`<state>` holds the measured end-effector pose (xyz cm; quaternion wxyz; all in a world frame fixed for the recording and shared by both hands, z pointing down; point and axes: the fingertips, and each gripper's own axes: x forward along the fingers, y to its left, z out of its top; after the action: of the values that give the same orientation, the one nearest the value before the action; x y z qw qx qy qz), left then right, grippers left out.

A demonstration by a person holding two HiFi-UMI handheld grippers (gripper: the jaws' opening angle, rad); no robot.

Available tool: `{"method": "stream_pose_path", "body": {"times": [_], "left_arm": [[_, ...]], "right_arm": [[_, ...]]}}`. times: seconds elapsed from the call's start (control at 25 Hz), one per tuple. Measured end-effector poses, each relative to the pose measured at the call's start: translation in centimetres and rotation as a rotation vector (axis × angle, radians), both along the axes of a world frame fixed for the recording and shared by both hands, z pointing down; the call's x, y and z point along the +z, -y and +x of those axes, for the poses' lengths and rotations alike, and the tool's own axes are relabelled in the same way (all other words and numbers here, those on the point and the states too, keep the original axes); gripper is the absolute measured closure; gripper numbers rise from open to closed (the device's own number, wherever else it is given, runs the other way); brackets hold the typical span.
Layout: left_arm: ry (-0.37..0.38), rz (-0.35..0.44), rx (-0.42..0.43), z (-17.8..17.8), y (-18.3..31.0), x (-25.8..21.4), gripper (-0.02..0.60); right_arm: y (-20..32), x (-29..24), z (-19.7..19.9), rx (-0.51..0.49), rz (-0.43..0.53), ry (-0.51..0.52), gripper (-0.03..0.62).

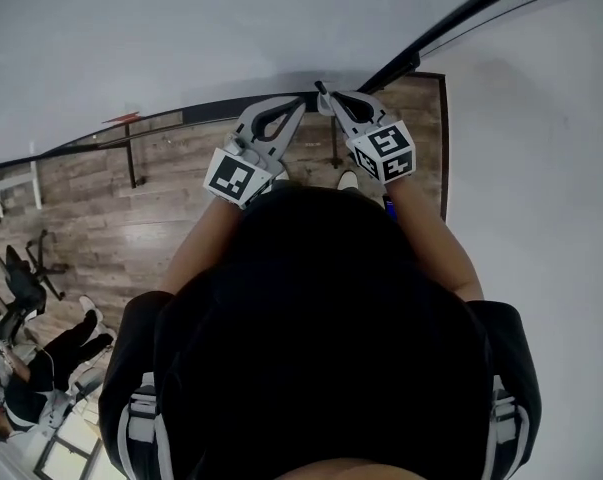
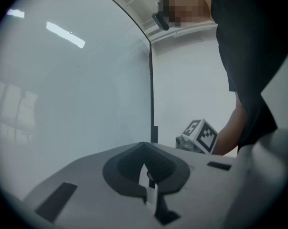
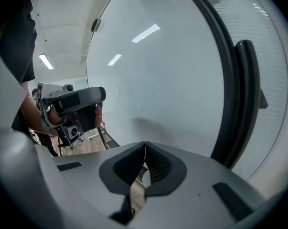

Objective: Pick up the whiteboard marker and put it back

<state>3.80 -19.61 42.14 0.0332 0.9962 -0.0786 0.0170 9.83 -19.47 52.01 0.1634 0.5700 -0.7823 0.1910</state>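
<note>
Since no whiteboard marker shows in any view & the left tool (image 2: 144, 149) and right tool (image 3: 144, 146) are both pressed together w/ nothing between, near the whiteboard (image 2: 77, 94), I'd find the marker first, then spread one tool before reaching.

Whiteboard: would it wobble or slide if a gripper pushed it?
Probably stiff: the whiteboard is a flat panel in a dark frame. Its glossy face looks slippery. It seems to stand on thin legs, so a hard push might rock it.
</note>
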Motion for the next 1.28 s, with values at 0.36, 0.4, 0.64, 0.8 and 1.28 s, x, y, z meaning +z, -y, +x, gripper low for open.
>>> {"method": "stream_pose_path", "body": {"times": [0.36,0.4,0.64,0.8,1.28], "left_arm": [[-0.003,-0.012,0.106,-0.4,0.9,0.6,0.578],[-0.003,-0.011,0.117,-0.5,0.8,0.9,0.578],[0.007,-0.008,0.181,-0.6,1.0,2.4,0.578],[-0.001,-0.019,0.206,-0.5,1.5,2.7,0.578],[-0.005,-0.067,0.161,-2.4,2.0,2.7,0.577]], "right_arm": [[0.6,5.0,0.2,0.07,-0.145,-0.044,0.536],[0.6,5.4,0.2,0.082,-0.152,-0.053,0.529],[1.1,6.4,0.5,0.135,-0.162,-0.109,0.523],[2.0,6.9,0.4,0.144,-0.174,-0.132,0.519],[2.8,8.4,-0.3,0.135,-0.184,-0.217,0.513]]}}
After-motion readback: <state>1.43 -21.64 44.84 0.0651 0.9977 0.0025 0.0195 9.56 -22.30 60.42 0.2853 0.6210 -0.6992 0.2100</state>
